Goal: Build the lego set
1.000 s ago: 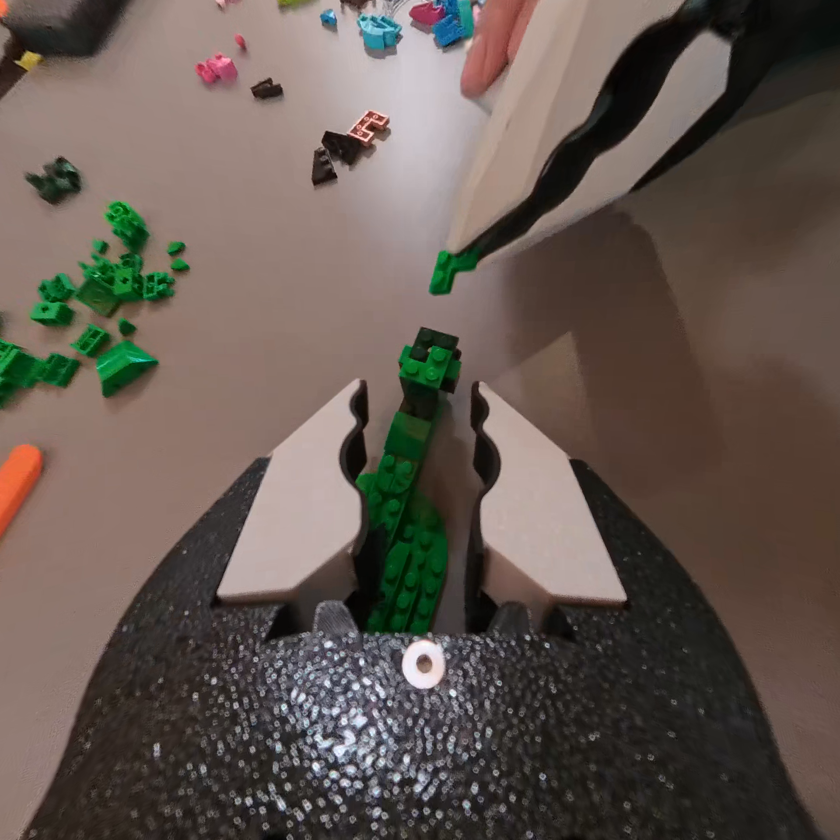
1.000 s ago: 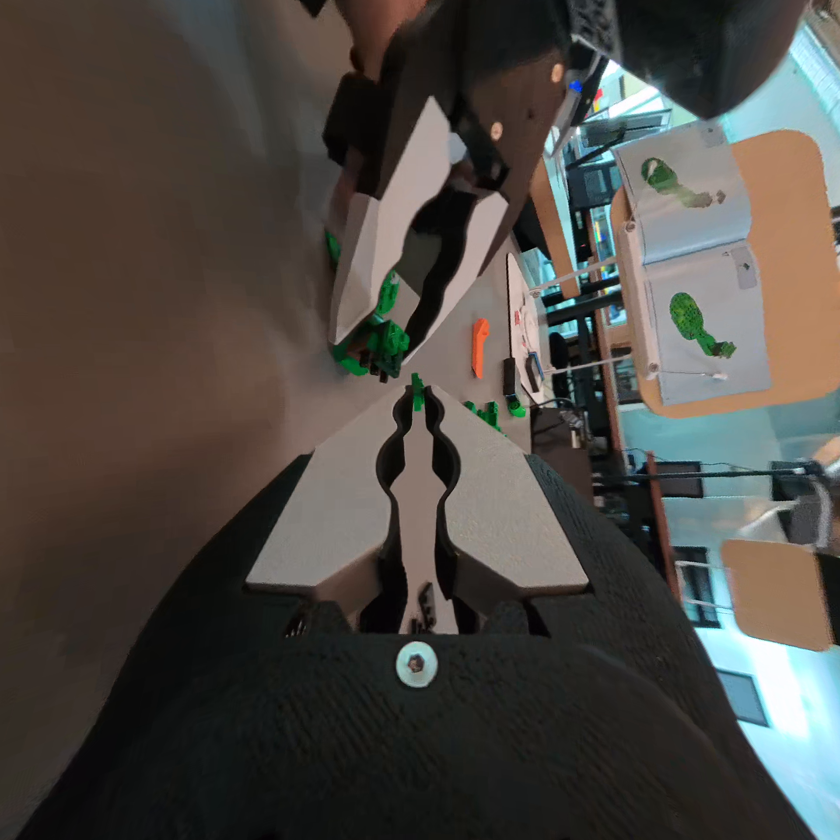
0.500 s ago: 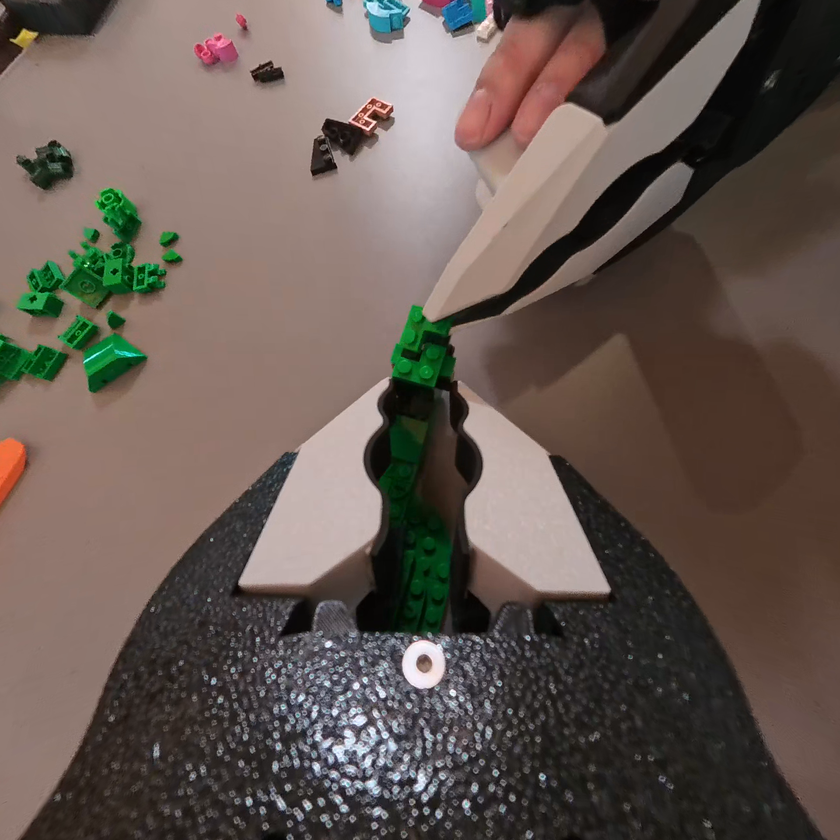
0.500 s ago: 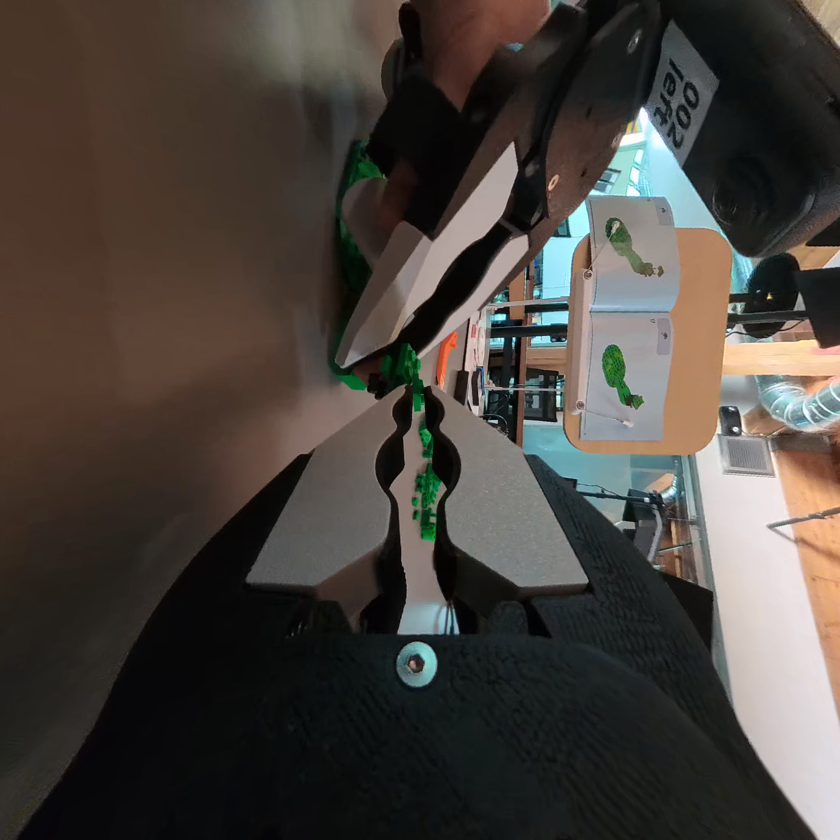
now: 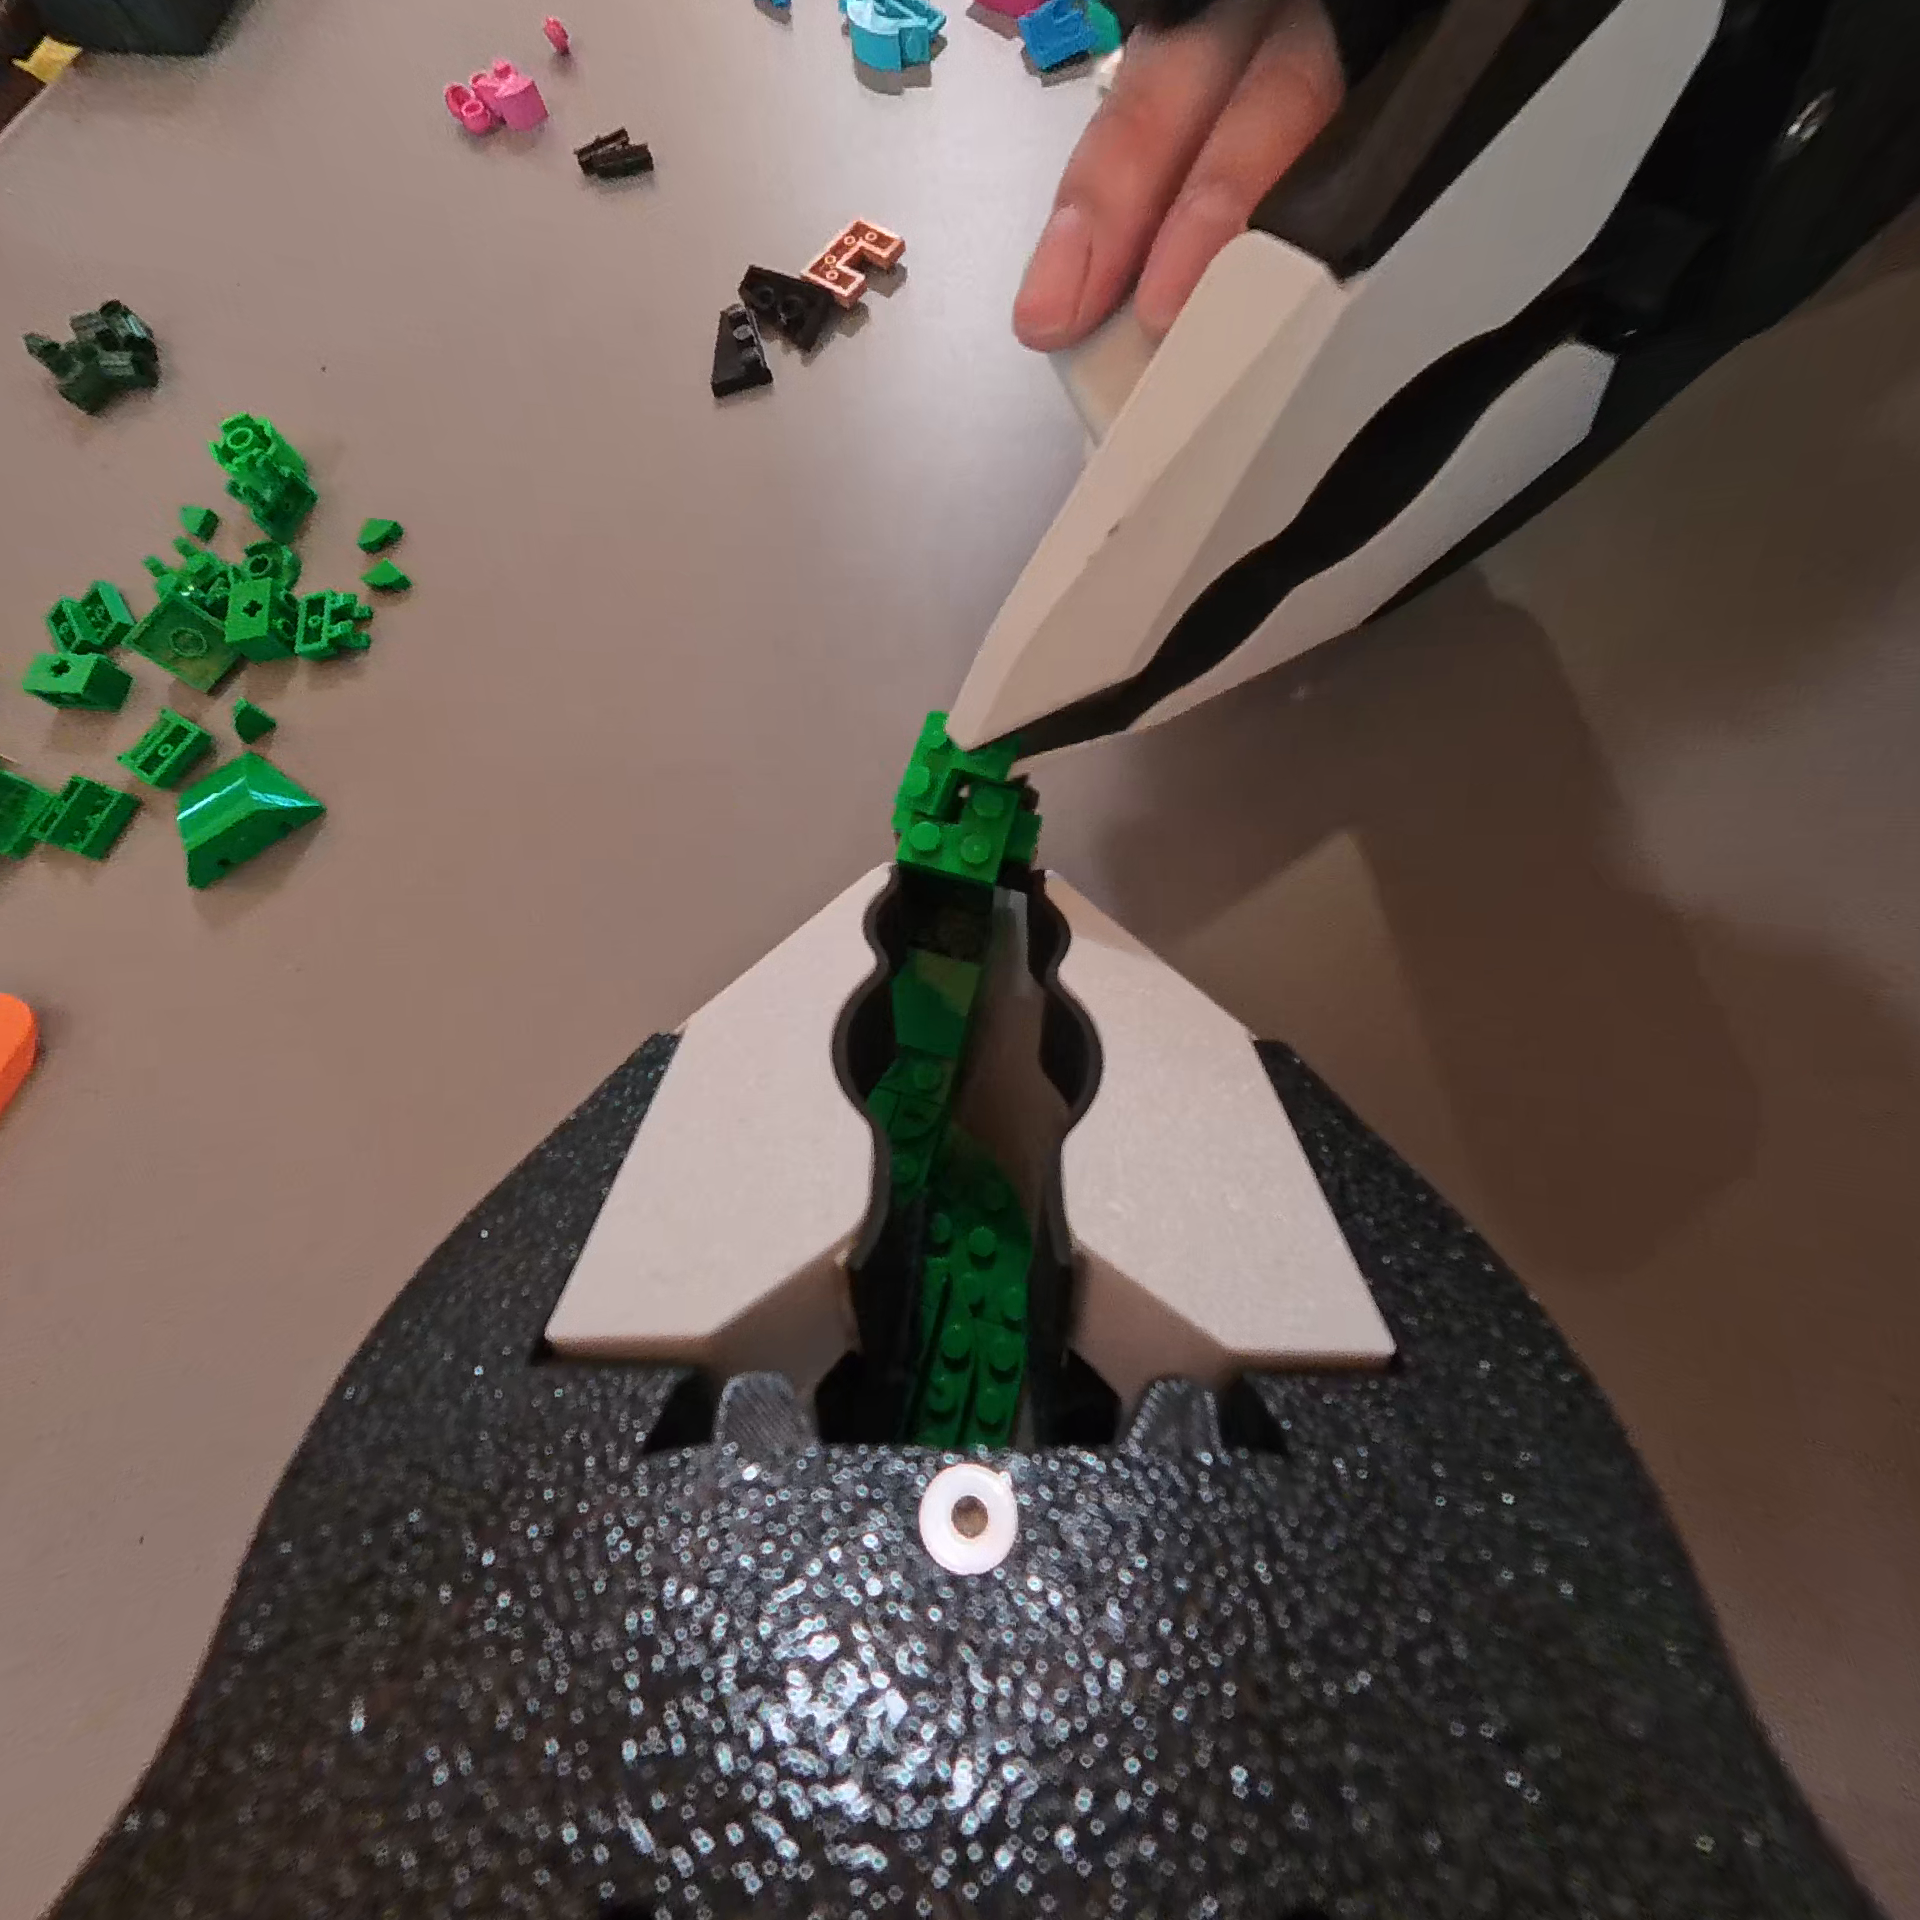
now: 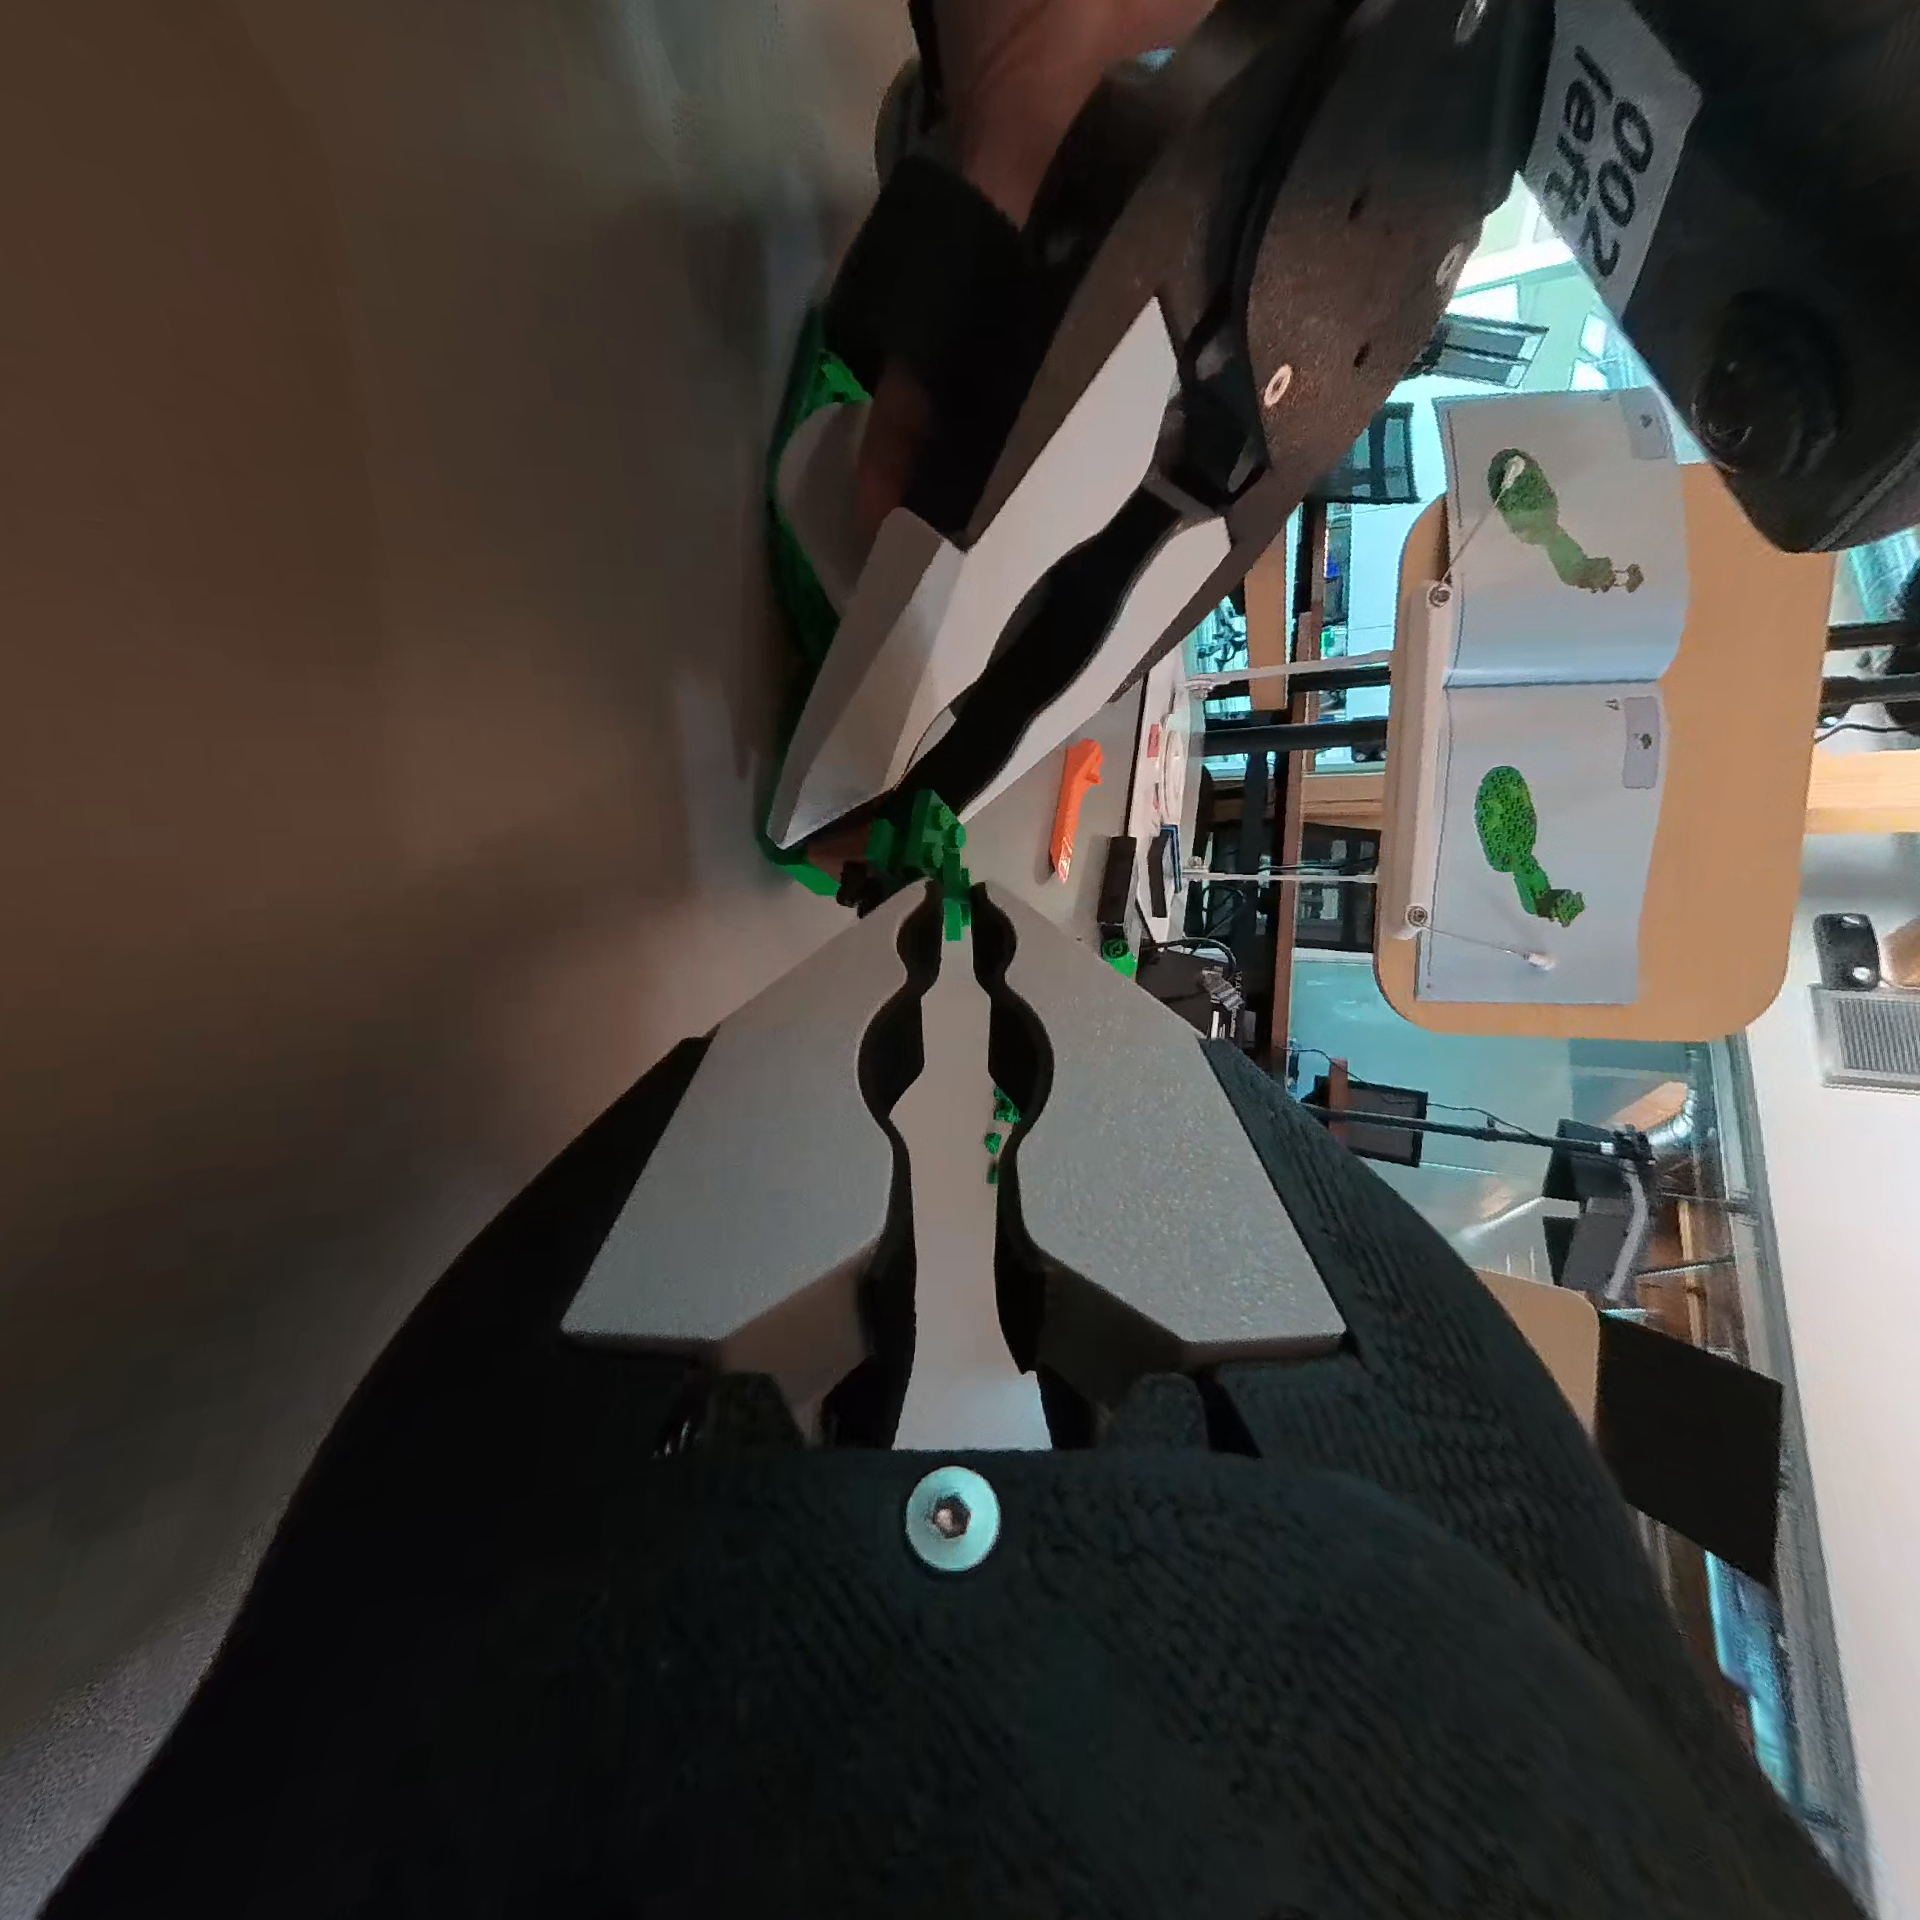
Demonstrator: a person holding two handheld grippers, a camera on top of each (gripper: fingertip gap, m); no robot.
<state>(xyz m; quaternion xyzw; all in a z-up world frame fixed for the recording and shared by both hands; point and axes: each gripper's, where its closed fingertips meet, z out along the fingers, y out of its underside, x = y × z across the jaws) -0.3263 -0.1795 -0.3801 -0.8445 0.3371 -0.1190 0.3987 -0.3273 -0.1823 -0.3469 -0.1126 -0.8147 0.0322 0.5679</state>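
My left gripper (image 5: 968, 878) is shut on a long green lego build (image 5: 961, 1278) that runs back between its fingers. The build's studded end (image 5: 961, 836) sticks out past the fingertips. My right gripper (image 5: 987, 732) comes in from the upper right, shut on a small green plate (image 5: 935, 753), and holds it against that end. In the right wrist view my right gripper (image 6: 951, 899) pinches the small green plate (image 6: 954, 920) at its tips, touching the build (image 6: 899, 842) held by the left gripper (image 6: 873, 821). How well the plate sits is hidden.
Loose green bricks (image 5: 197, 644) lie on the grey table at the left. Black and salmon pieces (image 5: 790, 312) and pink ones (image 5: 499, 99) lie farther back. An orange tool (image 5: 16, 1049) lies at the left edge. An open instruction booklet (image 6: 1548, 707) hangs on a board. A person's hand (image 5: 1164, 177) holds the right gripper. My left and right fingertips are right by each other.
My left gripper has closed on the green build. My right gripper has come down from the upper right with the small green plate and now touches the build's end.
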